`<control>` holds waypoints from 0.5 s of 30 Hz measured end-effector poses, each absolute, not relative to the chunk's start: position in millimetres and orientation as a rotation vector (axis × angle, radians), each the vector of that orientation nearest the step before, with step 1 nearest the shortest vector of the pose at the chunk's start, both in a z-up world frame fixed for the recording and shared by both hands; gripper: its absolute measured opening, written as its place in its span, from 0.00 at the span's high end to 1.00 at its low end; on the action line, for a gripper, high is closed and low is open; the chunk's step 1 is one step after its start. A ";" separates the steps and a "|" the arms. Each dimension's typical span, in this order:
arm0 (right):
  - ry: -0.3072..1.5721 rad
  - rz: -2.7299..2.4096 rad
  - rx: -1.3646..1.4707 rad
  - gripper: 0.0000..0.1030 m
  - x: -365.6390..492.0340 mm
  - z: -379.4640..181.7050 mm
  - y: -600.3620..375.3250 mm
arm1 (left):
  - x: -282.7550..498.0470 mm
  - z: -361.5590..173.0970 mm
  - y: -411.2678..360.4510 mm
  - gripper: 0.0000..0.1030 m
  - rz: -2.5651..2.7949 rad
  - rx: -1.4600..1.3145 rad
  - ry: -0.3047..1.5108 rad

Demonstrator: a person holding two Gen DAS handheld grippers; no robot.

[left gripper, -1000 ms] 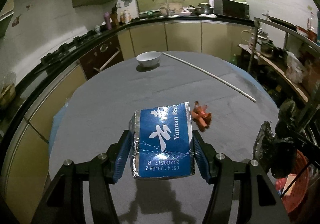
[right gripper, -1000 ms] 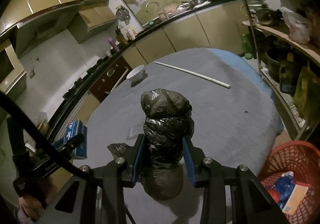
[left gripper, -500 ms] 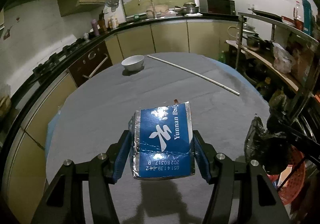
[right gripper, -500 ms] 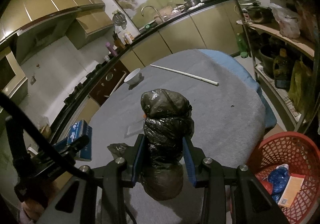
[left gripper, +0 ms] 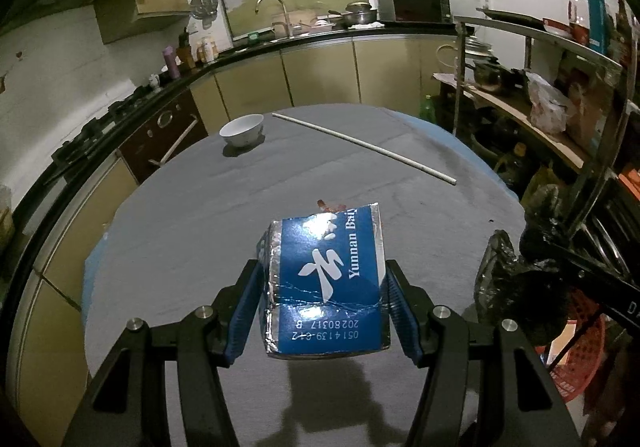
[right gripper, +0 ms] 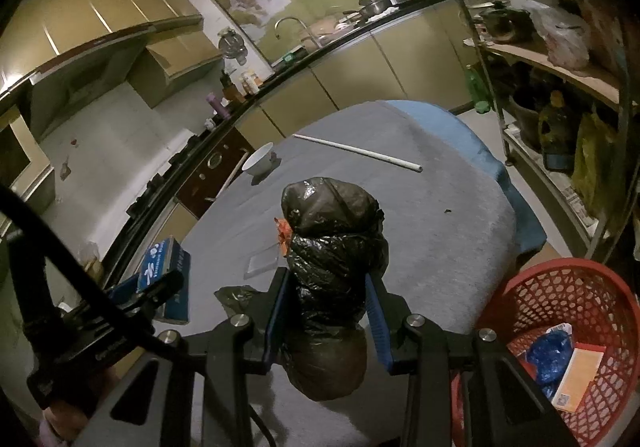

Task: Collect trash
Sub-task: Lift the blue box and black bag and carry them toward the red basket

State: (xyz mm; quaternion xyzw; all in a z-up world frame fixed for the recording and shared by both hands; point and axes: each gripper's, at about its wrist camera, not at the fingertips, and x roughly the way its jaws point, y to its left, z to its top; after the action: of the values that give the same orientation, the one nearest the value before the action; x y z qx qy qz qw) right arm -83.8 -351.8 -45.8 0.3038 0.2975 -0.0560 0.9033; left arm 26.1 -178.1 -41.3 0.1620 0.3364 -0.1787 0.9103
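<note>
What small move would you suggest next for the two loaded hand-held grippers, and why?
Probably carry the right hand-held gripper rightward over the red basket and release: it grips the black bag, and the basket sits just beside the table edge.

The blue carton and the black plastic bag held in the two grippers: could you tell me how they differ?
The blue carton is a flat-faced box with white print and silver edges; the black plastic bag is a crumpled, glossy, rounded bundle. The left gripper clamps the carton, while the right gripper clamps the bag. Both are lifted above the grey table.
</note>
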 end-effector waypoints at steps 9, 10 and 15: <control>0.613 -0.122 0.643 0.61 -87.5 -47.2 -354.2 | 20.3 -45.9 -192.0 0.39 -0.400 0.358 0.701; 0.615 -0.121 0.645 0.61 -87.6 -47.5 -354.6 | 20.2 -46.5 -192.8 0.39 -0.401 0.361 0.701; 0.623 -0.118 0.652 0.61 -88.4 -50.8 -356.2 | 19.4 -49.5 -195.2 0.39 -0.407 0.368 0.708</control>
State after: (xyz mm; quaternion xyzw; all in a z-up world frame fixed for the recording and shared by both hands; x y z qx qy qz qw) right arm -88.4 -356.2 -50.8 0.3150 0.3009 -0.0569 0.8983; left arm 19.4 -195.2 -49.5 0.1781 0.3424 -0.1970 0.9013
